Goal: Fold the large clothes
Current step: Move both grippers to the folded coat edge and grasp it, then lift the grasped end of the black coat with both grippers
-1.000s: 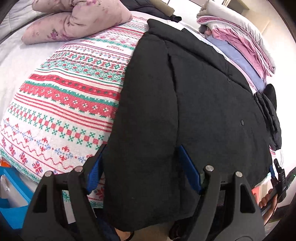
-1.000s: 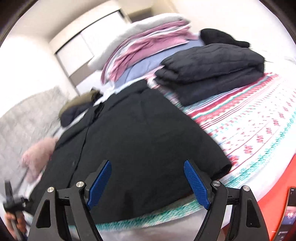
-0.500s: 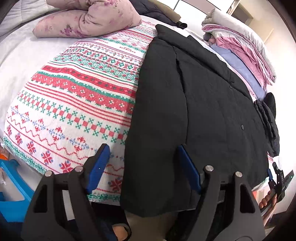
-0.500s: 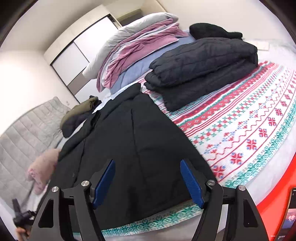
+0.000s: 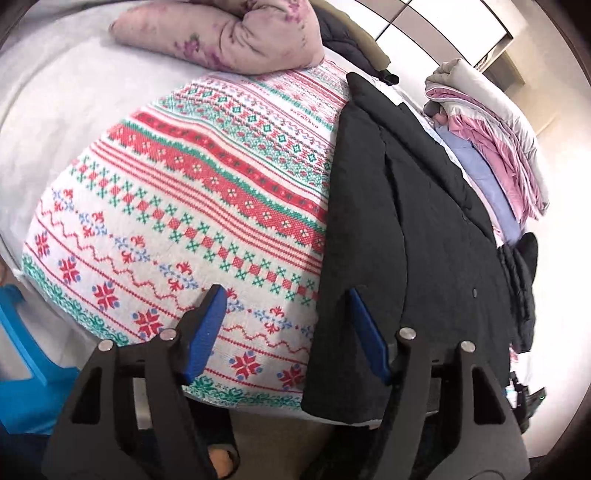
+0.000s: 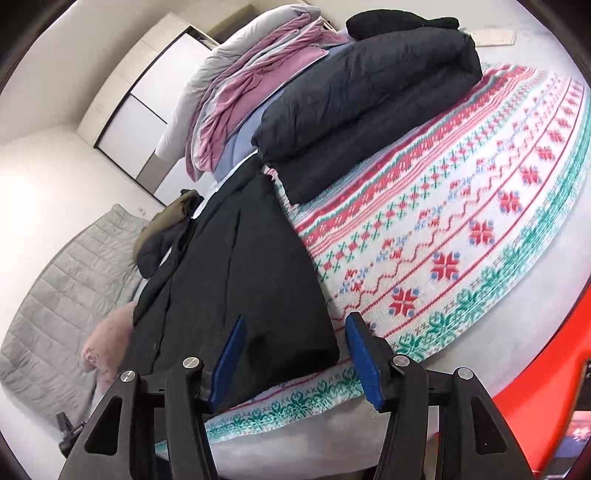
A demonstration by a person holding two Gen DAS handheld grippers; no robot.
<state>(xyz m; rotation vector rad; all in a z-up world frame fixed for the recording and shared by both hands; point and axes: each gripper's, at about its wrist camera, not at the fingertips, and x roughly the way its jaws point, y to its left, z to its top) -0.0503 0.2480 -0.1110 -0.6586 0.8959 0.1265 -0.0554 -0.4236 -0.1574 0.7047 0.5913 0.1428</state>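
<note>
your black coat [image 5: 402,229] lies spread lengthwise on the patterned blanket [image 5: 192,192], its hem at the near edge of the bed and its collar toward the far end.

your left gripper [image 5: 286,325] hangs over the near left corner of the coat. its jaws have just been closing, yet they stand apart: the coat's left edge runs between the blue pads [image 5: 207,328], and neither pad presses on the cloth.

your right gripper [image 6: 295,354] sits over the near right corner of the hem. its jaws have also just been closing; the corner lies between them, but the fingers are released and nothing is pinched.

a folded dark jacket [image 6: 365,107] rests on the blanket to the right of the coat, toward the far end. beyond it is a stack of pink and grey bedding [image 6: 243,85]. a pink floral pillow [image 5: 229,33] lies at the far left.
</note>
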